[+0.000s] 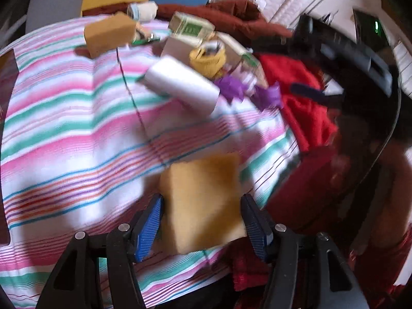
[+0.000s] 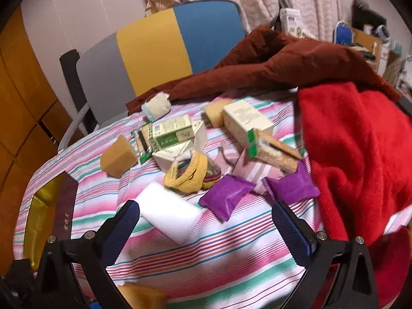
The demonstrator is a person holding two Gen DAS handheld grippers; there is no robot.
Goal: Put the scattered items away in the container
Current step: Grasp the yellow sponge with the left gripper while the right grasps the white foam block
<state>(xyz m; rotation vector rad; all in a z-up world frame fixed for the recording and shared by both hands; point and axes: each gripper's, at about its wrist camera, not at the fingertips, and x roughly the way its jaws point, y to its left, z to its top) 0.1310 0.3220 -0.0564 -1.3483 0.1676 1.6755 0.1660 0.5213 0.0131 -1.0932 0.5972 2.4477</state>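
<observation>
Left wrist view: a yellow sponge [image 1: 203, 200] was seen between the blue pads of the left gripper [image 1: 203, 221], both pads lying against its sides, so it was grasped there above the striped cloth [image 1: 77, 128]. The same sponge was caught at the bottom edge of the right wrist view [image 2: 141, 297], low and to the left. The right gripper [image 2: 206, 229] was held with its fingers spread wide and nothing between them, over the cloth.

Further out, a white foam block [image 2: 171, 213] was lying just ahead of the right gripper, with two purple packets [image 2: 226, 197] [image 2: 291, 186] beside it. A yellow band [image 2: 188, 175] was resting on a dark coloured bundle behind the block. A second tan sponge [image 2: 118, 159] was set apart to the left. Green and white boxes [image 2: 172, 131] were piled in the middle, a taller cream box [image 2: 244, 122] was standing to their right, and a rolled white cloth [image 2: 157, 106] was found at the far edge.

A gold-lined dark box [image 2: 43, 219] was seen open at the left edge of the cloth. A red blanket [image 2: 360, 154] was heaped on the right, a brown blanket [image 2: 283, 61] behind it, and a chair [image 2: 167, 49] with grey, yellow and blue panels beyond.
</observation>
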